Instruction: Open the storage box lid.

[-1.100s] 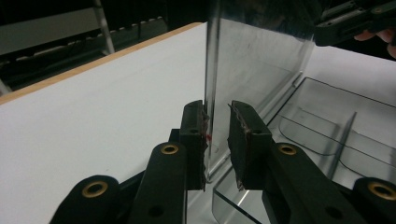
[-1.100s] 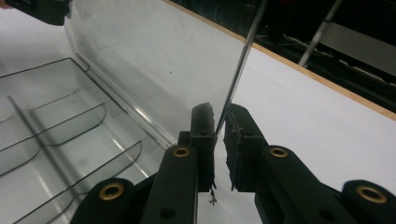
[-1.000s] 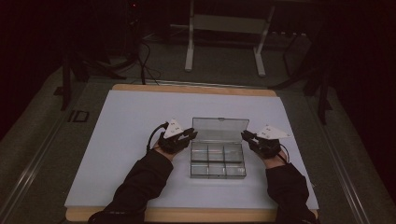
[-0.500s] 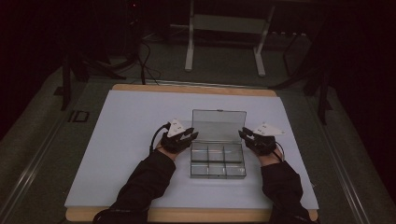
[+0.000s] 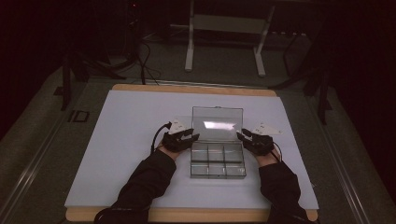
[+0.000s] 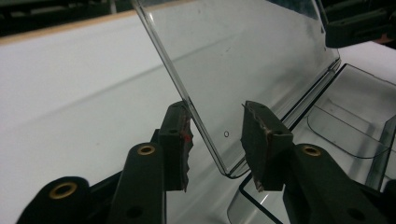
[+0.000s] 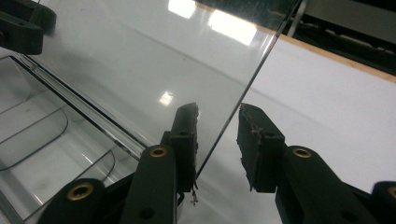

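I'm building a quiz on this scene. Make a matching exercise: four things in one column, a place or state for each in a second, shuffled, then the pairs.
Things:
1. lid
2. box
3. left gripper
4. right gripper

Places or states:
A. open, jaws astride the lid's right edge
B. raised, standing up from its hinge
C. open, jaws astride the lid's left edge
D. clear, split into six compartments, on the white table

Pairs: 1-B, 2-D, 3-C, 4-A
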Demonstrator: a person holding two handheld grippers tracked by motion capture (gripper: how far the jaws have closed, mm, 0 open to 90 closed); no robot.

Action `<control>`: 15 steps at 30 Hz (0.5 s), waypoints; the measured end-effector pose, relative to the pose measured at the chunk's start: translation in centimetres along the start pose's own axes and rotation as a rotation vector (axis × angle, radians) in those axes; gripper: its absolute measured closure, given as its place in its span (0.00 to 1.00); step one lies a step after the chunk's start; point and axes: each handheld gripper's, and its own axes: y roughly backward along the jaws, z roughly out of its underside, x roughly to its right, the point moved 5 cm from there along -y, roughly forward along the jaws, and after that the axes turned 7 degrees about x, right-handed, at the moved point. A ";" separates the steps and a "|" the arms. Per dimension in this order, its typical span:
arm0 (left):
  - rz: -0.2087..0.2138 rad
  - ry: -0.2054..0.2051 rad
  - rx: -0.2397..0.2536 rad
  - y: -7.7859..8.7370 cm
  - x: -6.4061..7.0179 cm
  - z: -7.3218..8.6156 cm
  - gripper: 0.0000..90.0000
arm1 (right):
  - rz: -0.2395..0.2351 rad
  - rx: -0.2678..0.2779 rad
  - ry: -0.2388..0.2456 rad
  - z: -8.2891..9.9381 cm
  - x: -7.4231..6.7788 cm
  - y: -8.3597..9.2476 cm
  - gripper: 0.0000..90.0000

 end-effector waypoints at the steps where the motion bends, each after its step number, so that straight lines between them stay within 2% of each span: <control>1: 0.002 0.011 -0.002 0.0 0.0 0.0 0.70 | 0.000 -0.005 -0.002 0.1 0.0 0.0 0.75; 4: 0.004 0.009 -0.006 -0.1 -0.1 0.1 0.69 | 0.004 -0.010 0.000 0.2 -0.1 -0.1 0.75; 8: 0.017 0.066 -0.032 -0.2 -0.4 0.0 0.69 | 0.008 -0.018 0.014 0.3 -0.2 -0.2 0.75; 11: 0.015 0.085 -0.050 -0.3 -0.4 -0.1 0.69 | 0.016 -0.017 0.020 0.4 -0.4 -0.2 0.74; 13: 0.014 0.115 -0.071 -0.4 -0.4 -0.2 0.69 | 0.013 -0.025 0.020 0.5 -0.5 -0.3 0.70; 15: 0.009 0.109 -0.086 -0.4 -0.4 -0.3 0.68 | 0.023 -0.024 0.030 0.5 -0.6 -0.3 0.66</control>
